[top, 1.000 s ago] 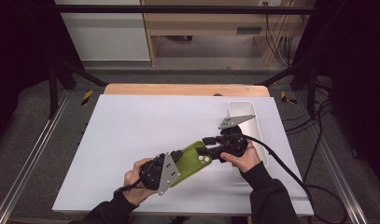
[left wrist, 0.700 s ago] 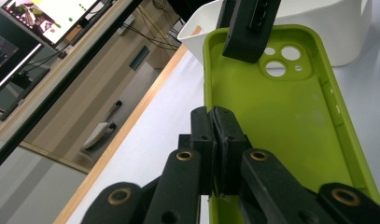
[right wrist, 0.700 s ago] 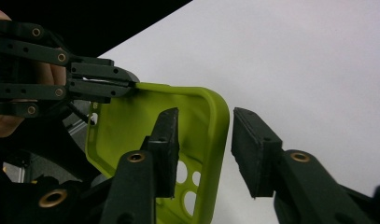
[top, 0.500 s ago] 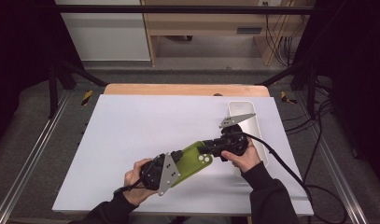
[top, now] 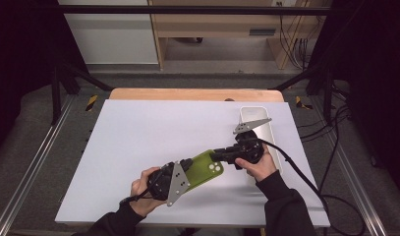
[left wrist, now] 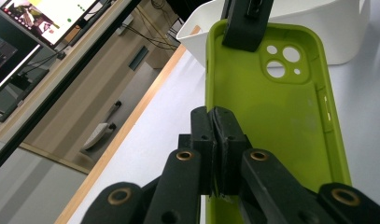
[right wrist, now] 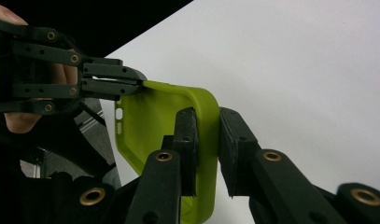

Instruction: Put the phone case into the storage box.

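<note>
lime-green soft plastic phone case (top: 203, 169) is held clear of the white table (top: 138, 137), between the two grippers. left gripper (left wrist: 214, 140) is clamped tight on the rim at the case's lower end. right gripper (right wrist: 207, 149) has just been closing and now pinches the rim at the camera-cutout end. judged purpose: a two-ended hold keeps the flexible case steady for handover or placement. white rectangular plastic bin (top: 259, 128) stands just beyond the right gripper, a likely destination.
</note>
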The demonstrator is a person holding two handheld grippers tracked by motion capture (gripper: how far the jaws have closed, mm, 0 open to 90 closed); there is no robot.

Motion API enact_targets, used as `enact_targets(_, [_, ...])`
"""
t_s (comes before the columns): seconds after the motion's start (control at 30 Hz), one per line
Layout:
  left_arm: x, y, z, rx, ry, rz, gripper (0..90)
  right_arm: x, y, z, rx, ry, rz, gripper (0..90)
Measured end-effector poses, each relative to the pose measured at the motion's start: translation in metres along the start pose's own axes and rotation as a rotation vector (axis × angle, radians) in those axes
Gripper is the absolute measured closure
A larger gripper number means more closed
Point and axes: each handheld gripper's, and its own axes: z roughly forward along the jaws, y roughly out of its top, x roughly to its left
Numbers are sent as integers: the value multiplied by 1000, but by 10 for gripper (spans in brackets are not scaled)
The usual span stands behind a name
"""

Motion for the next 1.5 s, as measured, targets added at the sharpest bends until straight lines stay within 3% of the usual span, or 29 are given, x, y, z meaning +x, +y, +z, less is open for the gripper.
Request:
enact_targets(0.2, [0,0,-1,-6,0,3,878,0,-1,-1,-3,8,-7,783])
enact_targets(0.33, [-1,1,-3,-29,2,5,879,1,-1,0,-4,12,-19,731])
enact_targets(0.67, [-1,1,-2,-22,-1,21,879,-1,-2,-1,5,18,-12,781])
enact_targets(1.17, [-2,1,0,-17,-3,12,869,1,-2,-5,-2,7,-23,800])
enact_targets(1.37, [-1,1,2,-17,-11,-4,849,1,-2,-5,2,-3,-24,801])
enact_targets(1.5, [3,0,1,-30,-13,-40,800,1,-2,-5,-2,-8,-20,802])
